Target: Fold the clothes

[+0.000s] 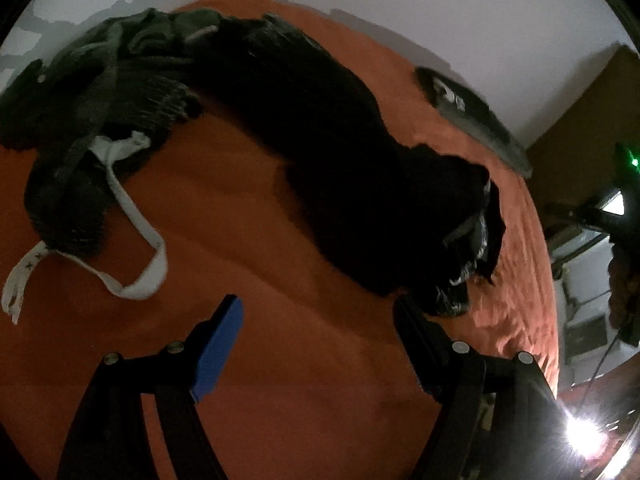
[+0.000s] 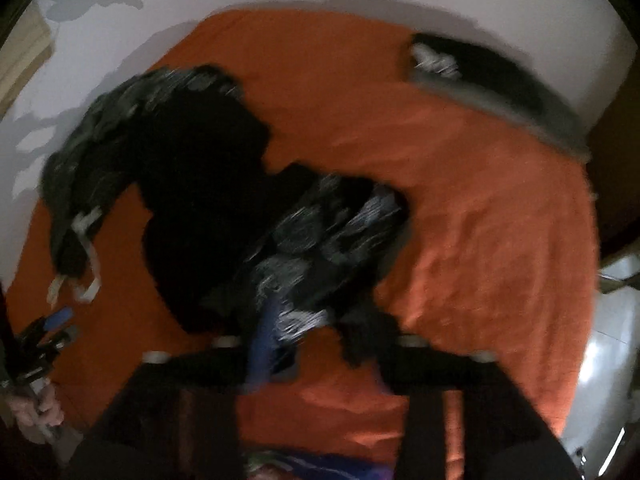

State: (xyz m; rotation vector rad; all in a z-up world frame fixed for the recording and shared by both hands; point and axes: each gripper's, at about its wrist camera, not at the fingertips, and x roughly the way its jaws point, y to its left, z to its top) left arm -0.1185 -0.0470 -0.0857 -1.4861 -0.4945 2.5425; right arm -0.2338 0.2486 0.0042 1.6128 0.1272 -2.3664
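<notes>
On orange bedspread (image 1: 304, 380): dark clothes pile, my L gripper (image 1: 316, 312) spread wide over bare cloth, holding nothing.

R gripper (image 2: 320, 336) view is blurry, but its fingers look clamped on the near edge of a black garment w/ white print (image 2: 312, 232), which lies mid-bed. Black garment (image 1: 320, 168) runs across the bed to a heap of dark green clothes (image 1: 132, 40) at far left; white strap (image 1: 132, 216) trails from that heap. Folded grey item (image 1: 472, 120) sits apart by the far right edge. Hand (image 2: 36, 408) shows at lower left.
</notes>
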